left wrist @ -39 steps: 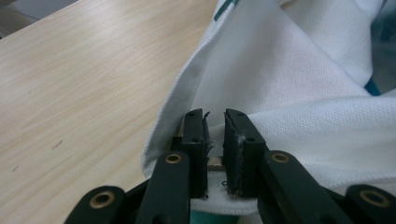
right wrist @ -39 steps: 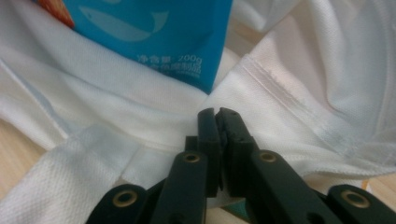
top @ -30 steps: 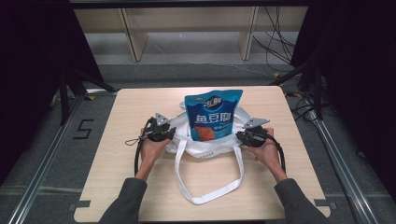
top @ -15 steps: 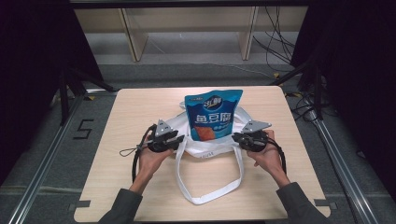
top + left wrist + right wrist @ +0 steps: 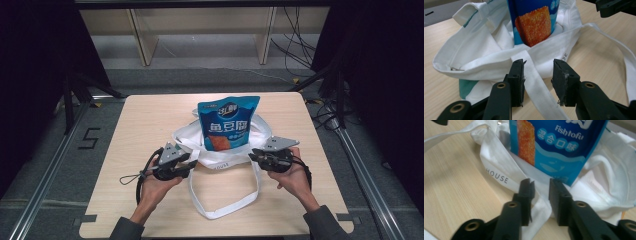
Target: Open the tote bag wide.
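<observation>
Here the white tote bag [image 5: 220, 150] lies crumpled at the centre of the table [image 5: 150, 120], a blue snack pouch [image 5: 227, 122] standing upright in its mouth. The left gripper [image 5: 190, 165], lower left of the bag, has just been opening; the strap [image 5: 534, 82] runs between its parted jaws, unpinched. The right gripper [image 5: 252, 156], at the bag's right edge, has likewise just been opening, its jaws apart over the cloth.

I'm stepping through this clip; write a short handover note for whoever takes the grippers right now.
Left gripper: jaws just opening, bag strap loose between them, not pinched.
Right gripper: jaws just opening at the bag's rim, nothing gripped.
White tote bag lies mid-table; blue snack pouch stands in its mouth, top half sticking out.
Done: pouch is in the bag.
Left: perhaps seat it deeper or tidy the straps.
</observation>
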Tool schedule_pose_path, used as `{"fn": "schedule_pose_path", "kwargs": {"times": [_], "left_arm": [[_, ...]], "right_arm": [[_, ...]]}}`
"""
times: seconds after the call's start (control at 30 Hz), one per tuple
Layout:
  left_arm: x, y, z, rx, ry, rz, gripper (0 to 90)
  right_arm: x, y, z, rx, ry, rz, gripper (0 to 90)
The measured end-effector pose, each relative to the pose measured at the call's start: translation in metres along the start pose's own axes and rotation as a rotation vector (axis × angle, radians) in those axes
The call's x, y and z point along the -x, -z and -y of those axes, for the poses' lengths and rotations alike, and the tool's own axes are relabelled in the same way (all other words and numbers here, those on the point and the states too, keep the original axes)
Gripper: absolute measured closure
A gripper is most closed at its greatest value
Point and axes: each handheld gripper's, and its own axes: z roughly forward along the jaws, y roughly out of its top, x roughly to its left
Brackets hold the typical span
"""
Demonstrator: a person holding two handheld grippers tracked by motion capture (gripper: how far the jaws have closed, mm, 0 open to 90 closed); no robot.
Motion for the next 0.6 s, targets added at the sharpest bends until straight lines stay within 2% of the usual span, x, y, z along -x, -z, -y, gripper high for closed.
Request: {"fn": "schedule_pose_path", "kwargs": {"times": [0.07, 0.13, 0.17, 0.27, 0.3, 0.33, 0.37, 0.4, 0.43, 0.5, 0.57, 0.6], "left_arm": [[-0.001, 0.003, 0.004, 0.004, 0.005, 0.006, 59.3], [-0.001, 0.008, 0.008, 0.010, 0.008, 0.012, 57.1], [-0.001, 0.012, 0.011, 0.017, 0.004, 0.018, 54.5], [0.001, 0.015, 0.014, 0.013, 0.016, 0.017, 51.7], [0.002, 0.016, 0.016, 0.014, 0.009, 0.018, 50.6], [0.004, 0.018, 0.017, 0.014, 0.010, 0.018, 49.3], [0.005, 0.018, 0.018, 0.015, 0.000, 0.021, 46.9], [0.006, 0.019, 0.019, 0.016, 0.005, 0.019, 44.0], [0.008, 0.019, 0.022, 0.014, 0.030, 0.022, 44.0], [0.009, 0.018, 0.025, 0.010, 0.016, 0.037, 39.2], [0.012, 0.019, 0.027, 0.004, 0.013, 0.030, 38.5], [0.013, 0.019, 0.028, 0.004, 0.006, 0.036, 37.9]], "right_arm": [[0.001, 0.001, 0.001, 0.002, 0.002, 0.001, 68.2], [0.001, 0.003, 0.004, -0.003, -0.042, 0.000, 64.7], [0.001, 0.005, 0.006, 0.006, -0.030, 0.010, 61.2], [-0.001, 0.007, 0.007, -0.004, -0.058, 0.007, 57.7], [-0.001, 0.008, 0.008, 0.002, -0.065, 0.011, 56.8], [-0.001, 0.009, 0.009, 0.003, -0.052, 0.006, 55.5], [-0.003, 0.010, 0.011, -0.004, -0.072, 0.003, 53.6], [-0.004, 0.011, 0.012, 0.002, -0.074, 0.013, 51.8], [-0.004, 0.011, 0.012, 0.002, -0.074, 0.013, 51.8], [-0.006, 0.014, 0.017, -0.009, -0.085, 0.005, 48.9], [-0.006, 0.013, 0.018, 0.005, -0.079, 0.014, 48.3], [-0.007, 0.015, 0.019, -0.010, -0.090, 0.006, 47.5]]}}
